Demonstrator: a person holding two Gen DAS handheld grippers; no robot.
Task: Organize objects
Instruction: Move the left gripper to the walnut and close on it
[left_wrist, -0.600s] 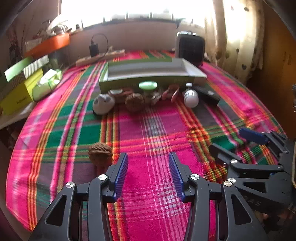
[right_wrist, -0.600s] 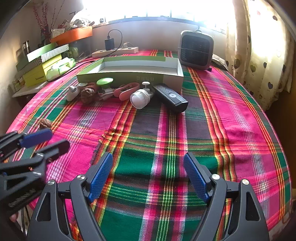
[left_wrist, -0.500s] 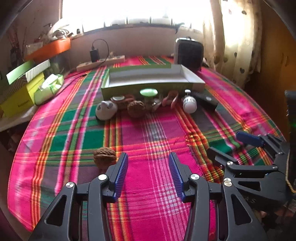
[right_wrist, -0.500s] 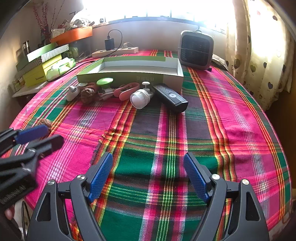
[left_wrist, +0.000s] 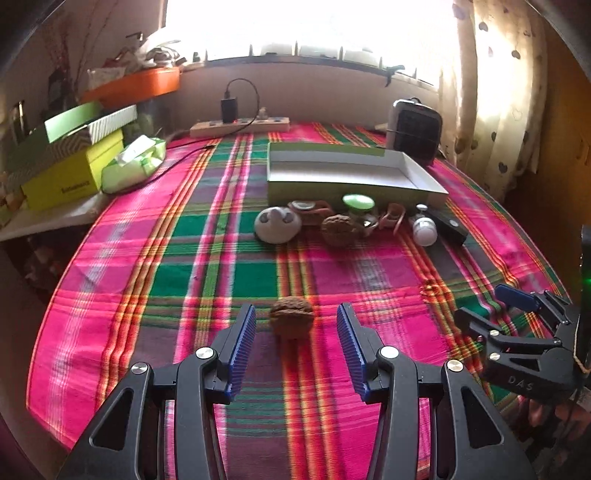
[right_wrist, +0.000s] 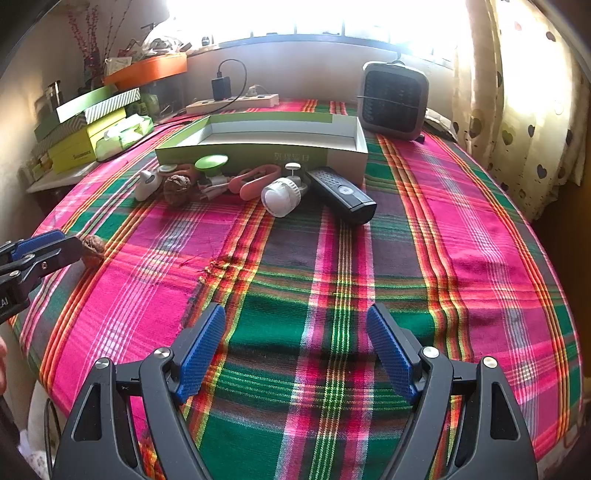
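A brown walnut lies on the plaid tablecloth between the fingertips of my left gripper, which is open and not touching it. In the right wrist view the same walnut sits just behind the left gripper. My right gripper is open over bare cloth with nothing between its fingers. An open green box stands further back. In front of it lie a white case, a second walnut, a green-topped item, a pink clip, a white round item and a black remote.
A small grey heater stands back right and a power strip with a charger lies by the wall. Stacked green and yellow boxes and a tissue pack sit off the table's left edge. A curtain hangs at the right.
My left gripper has shifted left, so the walnut that was outside its left finger now sits between the fingertips. The right gripper has stayed where it was.
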